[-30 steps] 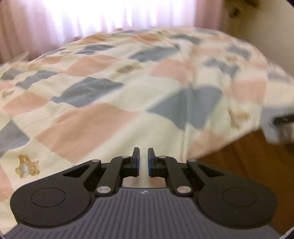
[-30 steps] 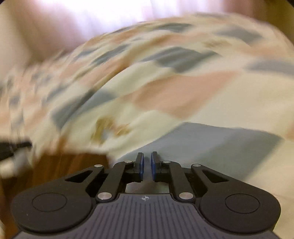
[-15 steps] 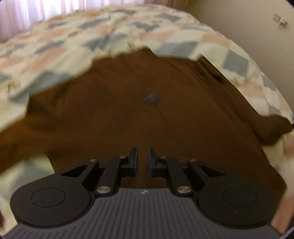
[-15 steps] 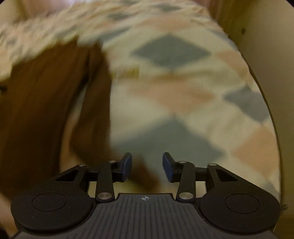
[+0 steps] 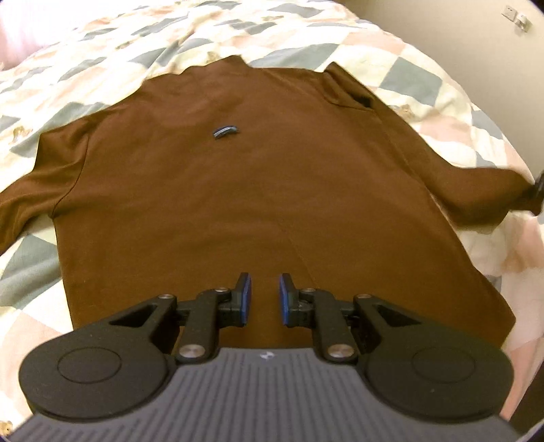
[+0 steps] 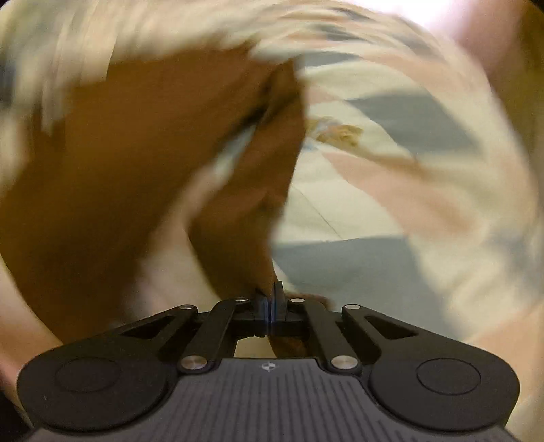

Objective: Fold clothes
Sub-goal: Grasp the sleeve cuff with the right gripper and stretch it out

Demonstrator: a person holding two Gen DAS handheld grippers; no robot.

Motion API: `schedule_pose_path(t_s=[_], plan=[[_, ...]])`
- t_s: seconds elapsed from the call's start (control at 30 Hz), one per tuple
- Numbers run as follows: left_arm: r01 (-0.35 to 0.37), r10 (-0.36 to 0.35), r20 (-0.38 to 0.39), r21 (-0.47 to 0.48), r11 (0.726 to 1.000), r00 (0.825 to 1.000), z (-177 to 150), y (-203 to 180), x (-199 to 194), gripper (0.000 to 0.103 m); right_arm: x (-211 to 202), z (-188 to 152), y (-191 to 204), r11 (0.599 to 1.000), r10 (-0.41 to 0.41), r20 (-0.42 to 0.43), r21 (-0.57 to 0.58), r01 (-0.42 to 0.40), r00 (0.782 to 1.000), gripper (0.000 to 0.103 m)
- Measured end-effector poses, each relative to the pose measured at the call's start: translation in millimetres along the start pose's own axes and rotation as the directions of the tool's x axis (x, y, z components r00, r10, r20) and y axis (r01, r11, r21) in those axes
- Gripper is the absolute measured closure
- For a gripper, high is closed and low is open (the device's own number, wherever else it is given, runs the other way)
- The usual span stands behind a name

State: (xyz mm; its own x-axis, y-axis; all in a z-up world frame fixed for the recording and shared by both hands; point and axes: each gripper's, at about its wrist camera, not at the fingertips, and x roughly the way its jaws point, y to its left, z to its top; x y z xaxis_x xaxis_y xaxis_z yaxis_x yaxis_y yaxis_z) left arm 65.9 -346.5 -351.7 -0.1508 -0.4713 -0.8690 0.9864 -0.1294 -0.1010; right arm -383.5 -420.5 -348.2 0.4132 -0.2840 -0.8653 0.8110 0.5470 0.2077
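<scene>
The left gripper [image 5: 264, 295] hovers above the nearest edge of a brown T-shirt [image 5: 238, 190], its blue-padded fingers [image 5: 245, 295] parted with nothing between them. The shirt lies spread flat on a quilt [image 5: 418, 78] patterned with grey, pink and cream diamonds and small teddy bears. Its long axis runs straight away from the left gripper toward the far end of the bed. Which end is the collar cannot be told for sure; a small blue-grey label [image 5: 225, 131] sits on the cloth toward the far end. One short sleeve [image 5: 30, 193] lies out flat to the left.

The right gripper [image 6: 271, 299] is clamped on the other sleeve [image 6: 251, 210], its fingers pressed together with brown cloth pinched between them and hanging below. In the left wrist view that sleeve [image 5: 482, 193] is pulled out to the right edge, where a dark bit of the right gripper [image 5: 539, 183] shows. The right wrist view is heavily blurred.

There are no containers here. Bare quilt surrounds the shirt on the left, far and right sides. A pale wall with a switch plate [image 5: 516, 20] stands beyond the bed's right edge.
</scene>
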Motion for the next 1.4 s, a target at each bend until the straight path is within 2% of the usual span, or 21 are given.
schedule_pose_path(t_s=[0.03,0.07,0.1,0.13,0.2,0.23,0.27,0.3,0.37,0.5,0.6,0.67,0.83,0.87,0.9,0.93,0.97,1.03,1.2,1.33,1.4], plan=[[-0.002,0.002,0.001,0.001,1.0,1.0,-1.2,-2.8,-1.0,0.088,-15.9,-7.2,-28.2,0.961,0.089,0.092,0.253,-0.11,0.992,0.103],[-0.003,0.003,0.002,-0.011,1.0,1.0,-3.0,-3.4,-3.1,0.088,-31.8,-14.4,-56.3,0.848,0.15,0.203,0.476,-0.231,0.968,0.103],[-0.005,0.005,0.003,-0.025,1.0,1.0,-5.1,-3.4,-4.4,0.088,-47.6,-22.8,-84.6,0.672,0.171,0.321,0.654,-0.348,0.932,0.103],[-0.003,0.003,0.003,-0.042,0.999,1.0,-6.8,-3.4,-5.3,0.088,-61.9,-44.8,-112.9,0.475,0.081,0.407,0.787,-0.395,0.91,0.102],[0.0,0.0,0.0,-0.069,0.998,1.0,-9.4,-3.8,-6.9,0.087,-80.8,-74.3,-149.0,0.29,-0.104,0.39,0.892,-0.347,0.915,0.088],[0.001,-0.001,-0.004,-0.078,0.997,1.0,-10.8,-4.5,-7.4,0.086,-88.2,-82.2,-160.1,0.262,-0.188,0.328,0.925,-0.275,0.926,0.078],[-0.002,0.001,-0.009,-0.077,0.997,1.0,-12.8,-5.9,-7.5,0.086,-95.4,-89.4,-170.5,0.239,-0.275,0.242,0.955,-0.178,0.931,0.053],[-0.004,0.003,-0.015,-0.077,0.997,1.0,-14.9,-7.2,-7.7,0.084,-98.0,-92.3,-175.7,0.262,-0.31,0.202,0.957,-0.121,0.929,0.038],[-0.008,0.006,-0.026,-0.076,0.997,1.0,-18.8,-9.7,-7.6,0.083,-100.1,-94.9,-179.7,0.322,-0.377,0.108,0.946,0.021,0.92,0.036],[-0.004,0.0,-0.047,-0.082,0.997,0.999,-24.0,-14.5,-4.2,0.083,-79.4,-99.5,-162.8,0.473,-0.313,0.077,0.877,0.085,0.947,0.035],[0.0,-0.004,-0.056,-0.078,0.997,0.998,-24.2,-20.1,-1.4,0.083,-59.6,-119.8,-158.2,0.375,-0.2,0.162,0.924,-0.077,0.966,0.038],[0.005,-0.009,-0.059,-0.072,0.997,0.998,-22.9,-23.8,0.1,0.083,-46.6,-134.8,-163.1,0.242,-0.214,0.197,0.96,-0.144,0.957,0.039],[0.014,-0.018,-0.072,-0.06,0.998,0.997,-19.4,-30.2,8.2,0.082,-12.9,-147.1,-186.6,0.094,-0.279,0.254,0.967,-0.237,0.926,0.039],[0.015,-0.02,-0.079,-0.06,0.998,0.997,-18.8,-30.8,10.8,0.082,-4.4,-146.4,-189.5,0.083,-0.275,0.271,0.963,-0.258,0.923,0.042],[0.014,-0.019,-0.082,-0.059,0.998,0.996,-18.1,-31.2,12.2,0.082,3.5,-144.7,-192.7,0.079,-0.27,0.285,0.959,-0.274,0.92,0.068],[0.012,-0.017,-0.084,-0.056,0.998,0.996,-17.4,-31.2,12.4,0.082,3.3,-131.2,-198.4,0.147,-0.252,0.26,0.962,-0.229,0.932,0.089],[0.01,-0.015,-0.085,-0.054,0.999,0.996,-16.8,-31.2,12.5,0.082,3.1,-117.8,-204.2,0.216,-0.236,0.234,0.959,-0.184,0.943,0.094],[0.006,-0.01,-0.087,-0.051,0.999,0.996,-15.7,-30.7,12.2,0.082,-6.0,-89.8,-215.2,0.365,-0.226,0.212,0.923,-0.119,0.951,0.096],[-0.016,0.009,-0.088,-0.079,0.997,0.996,-16.3,-21.1,1.9,0.082,-75.6,-17.2,-239.4,0.704,-0.355,0.231,0.704,0.096,0.906,0.096],[-0.044,0.034,-0.092,-0.102,0.994,0.995,-23.0,-13.3,-5.9,0.082,-88.5,34.0,-248.1,0.865,-0.385,0.176,0.41,0.288,0.906,0.097],[-0.057,0.045,-0.093,-0.127,0.99,0.995,-28.5,-7.0,-10.3,0.082,-70.8,45.6,-257.6,0.858,-0.386,0.062,0.39,0.334,0.92,0.095]])
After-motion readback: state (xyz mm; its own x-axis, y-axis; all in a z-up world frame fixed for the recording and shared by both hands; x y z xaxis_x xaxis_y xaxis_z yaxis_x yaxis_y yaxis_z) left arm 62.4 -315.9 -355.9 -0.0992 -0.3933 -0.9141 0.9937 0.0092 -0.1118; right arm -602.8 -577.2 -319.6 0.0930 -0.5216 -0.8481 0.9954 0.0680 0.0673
